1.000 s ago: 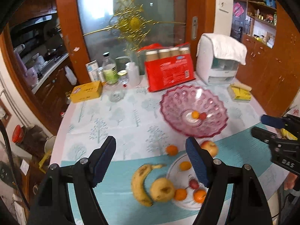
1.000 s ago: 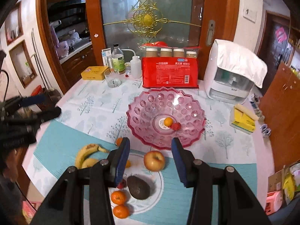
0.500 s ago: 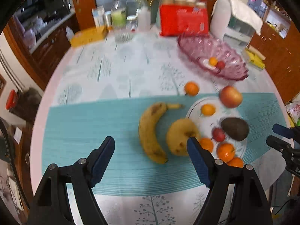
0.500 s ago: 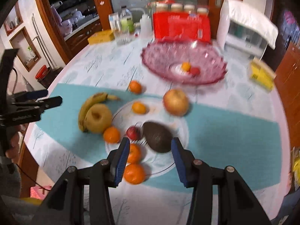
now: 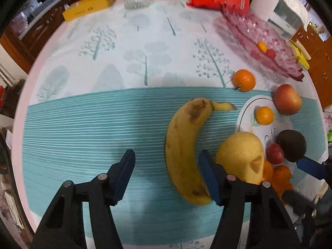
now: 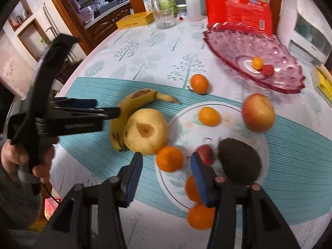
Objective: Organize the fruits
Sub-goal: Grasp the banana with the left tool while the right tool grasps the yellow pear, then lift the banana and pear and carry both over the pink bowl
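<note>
Home dining room — tablecloth-covered table [image 6: 157, 47], wooden cabinets [image 6: 103, 23], kitchen beyond

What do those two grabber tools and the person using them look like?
Both the left gripper and right gripper are black plastic tongs with silver rivets and ribbed blue pads on the fingertips. The hand on the left gripper's black handle comes out of a grey sleeve.

Pink bowl [image 6: 238, 47] at 1 o'clock looks like moulded glass or clear plastic, dimpled and glossy. The tablecloth [image 5: 103, 124] seems smooth, with a ribbed-looking teal band. Banana [image 5: 182, 145] skin is matt with brown scuffs; the pear [image 6: 146, 131] is dull too, bruised. Avocado [image 6: 239, 161] looks dark and matt. White plate [image 6: 228, 124] looks glazed. Gripper pads [image 6: 132, 174] look like ribbed blue rubber on matt black plastic.
</note>
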The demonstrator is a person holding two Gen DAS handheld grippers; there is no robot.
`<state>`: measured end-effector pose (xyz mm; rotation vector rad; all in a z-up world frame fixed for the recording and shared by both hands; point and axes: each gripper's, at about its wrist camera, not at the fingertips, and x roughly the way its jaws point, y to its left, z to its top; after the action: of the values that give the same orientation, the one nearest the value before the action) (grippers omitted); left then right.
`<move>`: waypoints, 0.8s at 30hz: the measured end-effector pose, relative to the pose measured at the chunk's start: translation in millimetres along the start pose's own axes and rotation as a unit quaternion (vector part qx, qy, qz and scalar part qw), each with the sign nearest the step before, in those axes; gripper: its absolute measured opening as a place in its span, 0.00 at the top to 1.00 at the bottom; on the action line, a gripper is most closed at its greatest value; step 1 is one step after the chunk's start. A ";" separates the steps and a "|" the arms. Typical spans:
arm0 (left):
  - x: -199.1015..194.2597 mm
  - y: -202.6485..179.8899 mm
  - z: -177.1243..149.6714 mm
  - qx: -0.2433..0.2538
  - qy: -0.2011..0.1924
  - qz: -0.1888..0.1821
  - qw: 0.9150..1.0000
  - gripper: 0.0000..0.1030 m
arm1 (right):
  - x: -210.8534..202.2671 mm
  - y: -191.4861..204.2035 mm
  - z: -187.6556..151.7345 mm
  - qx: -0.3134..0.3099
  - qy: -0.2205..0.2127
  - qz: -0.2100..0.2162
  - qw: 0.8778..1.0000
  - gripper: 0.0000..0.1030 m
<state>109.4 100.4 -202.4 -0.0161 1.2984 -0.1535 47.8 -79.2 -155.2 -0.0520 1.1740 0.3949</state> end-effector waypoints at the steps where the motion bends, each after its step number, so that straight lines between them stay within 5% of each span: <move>1: 5.4 -0.4 1.4 0.000 0.006 -0.006 1.000 0.40 | 2.6 1.6 1.1 0.001 0.001 0.001 1.000 0.43; 8: 28.1 -4.3 9.2 0.018 0.011 -0.015 1.000 0.56 | 25.0 5.8 7.7 0.012 0.020 0.006 1.000 0.34; 10: 28.1 -5.0 9.7 0.022 0.008 -0.028 0.999 0.68 | 28.3 7.6 9.9 0.011 0.021 0.008 1.000 0.32; 24: -8.2 49.6 -20.2 -0.017 -0.019 -0.014 1.000 0.68 | 75.4 24.7 27.5 0.000 0.050 -0.010 0.999 0.26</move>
<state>93.0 151.9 -204.9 -0.0655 1.2638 -0.1552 88.7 -28.9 -208.6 -0.0837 1.2721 0.3774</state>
